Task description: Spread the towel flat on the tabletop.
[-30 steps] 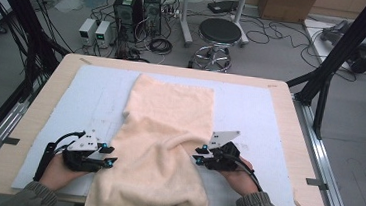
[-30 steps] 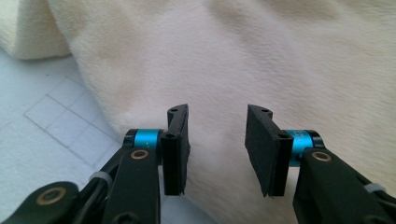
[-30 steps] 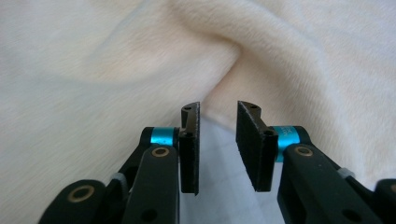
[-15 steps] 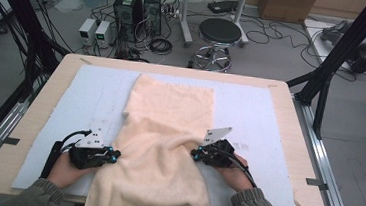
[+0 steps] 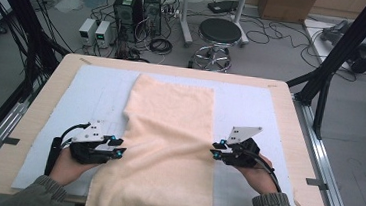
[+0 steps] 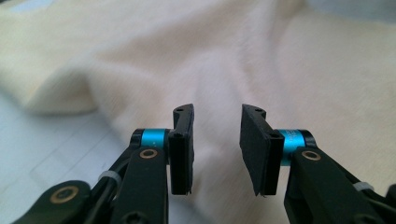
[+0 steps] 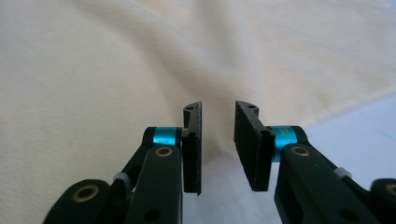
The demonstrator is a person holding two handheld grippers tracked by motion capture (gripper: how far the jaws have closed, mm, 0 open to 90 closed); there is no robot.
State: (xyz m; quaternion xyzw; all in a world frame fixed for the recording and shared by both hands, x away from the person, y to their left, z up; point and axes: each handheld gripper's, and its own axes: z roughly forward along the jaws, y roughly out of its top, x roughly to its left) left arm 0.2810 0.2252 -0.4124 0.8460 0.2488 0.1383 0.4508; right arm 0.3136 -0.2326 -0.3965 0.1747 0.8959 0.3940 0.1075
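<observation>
Towel [image 5: 167,147]: cream terry cloth, laid lengthwise down the middle of the desk [image 5: 34,120], its far end flat short of the far edge, its near end hanging over the near edge. It narrows at mid-length, where both side edges are drawn inward and slightly raised into folds.

Left gripper [image 5: 117,146]: at the towel's left edge. In the left gripper view its fingers [image 6: 183,144] stand apart, having just been opening; cloth lies beyond the gap, nothing pinched.

Right gripper [image 5: 216,149]: at the right edge. Its fingers [image 7: 192,144] are likewise released, just reopened, with the towel's border ahead of them.

Handling, as judged: soft, light, limp, not fragile; the pile grips well, yet it sags and bunches. Best taken at the side hems, both at once.

Surface: pale blue mat [image 5: 96,90] on a wooden top. Room: grey floor, a stool [image 5: 220,32], computer towers [image 5: 137,3], loose cables, black frame struts
</observation>
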